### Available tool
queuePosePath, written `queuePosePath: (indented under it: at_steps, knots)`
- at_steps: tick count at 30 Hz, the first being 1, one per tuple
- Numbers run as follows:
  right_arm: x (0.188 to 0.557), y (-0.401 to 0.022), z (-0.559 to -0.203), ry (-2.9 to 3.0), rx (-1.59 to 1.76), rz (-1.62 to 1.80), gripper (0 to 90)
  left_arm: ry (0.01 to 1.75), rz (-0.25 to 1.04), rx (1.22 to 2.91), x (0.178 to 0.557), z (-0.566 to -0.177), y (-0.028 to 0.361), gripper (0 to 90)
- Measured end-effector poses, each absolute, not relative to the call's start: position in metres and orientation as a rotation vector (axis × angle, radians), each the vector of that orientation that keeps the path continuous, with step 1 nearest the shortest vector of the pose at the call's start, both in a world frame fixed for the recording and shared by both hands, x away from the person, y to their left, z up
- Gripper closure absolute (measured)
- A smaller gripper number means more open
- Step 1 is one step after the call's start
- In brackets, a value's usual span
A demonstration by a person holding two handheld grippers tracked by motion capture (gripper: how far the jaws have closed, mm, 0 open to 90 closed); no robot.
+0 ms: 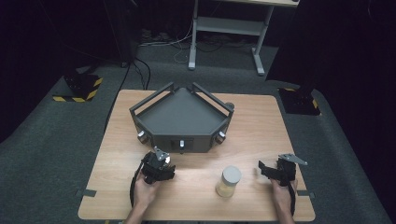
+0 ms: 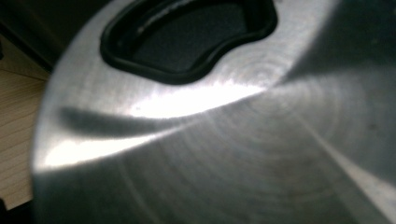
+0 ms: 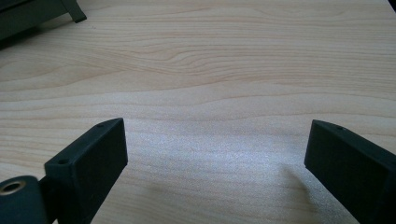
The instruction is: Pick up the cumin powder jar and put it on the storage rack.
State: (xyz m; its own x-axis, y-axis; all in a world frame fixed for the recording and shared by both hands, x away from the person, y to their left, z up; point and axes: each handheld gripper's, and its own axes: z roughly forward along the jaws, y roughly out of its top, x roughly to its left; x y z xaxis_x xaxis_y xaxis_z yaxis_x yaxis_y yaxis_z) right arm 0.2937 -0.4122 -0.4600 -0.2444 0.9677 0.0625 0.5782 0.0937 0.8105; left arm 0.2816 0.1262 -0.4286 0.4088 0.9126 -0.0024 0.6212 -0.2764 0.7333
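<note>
A brushed-metal round thing (image 2: 224, 154) with a black rubber-rimmed opening (image 2: 187, 37) sits right against the camera in the left gripper view and hides the jaws. My left gripper (image 1: 163, 165) rests on the table just in front of the dark tray and is shut on this metal thing. A small jar (image 1: 229, 181) with a grey lid and yellowish contents stands on the table between the two hands. To the right of the jar, my right gripper (image 1: 262, 168) (image 3: 217, 140) lies low over bare wood, its jaws wide open with nothing between them.
A dark grey angular tray (image 1: 182, 114) with raised rails and knobs on its front stands at the back middle of the wooden table (image 1: 252, 121). Grey carpet surrounds the table, with a white desk frame (image 1: 224, 28) behind.
</note>
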Motion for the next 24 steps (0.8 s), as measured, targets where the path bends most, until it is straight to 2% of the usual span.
queuePosePath:
  at_steps: [24]
  knots:
    - [0.2938,-0.4114,-0.4598,1.881,1.508,1.017,5.3,1.253,0.549,2.027,0.2823,-0.4286,0.1313,31.7]
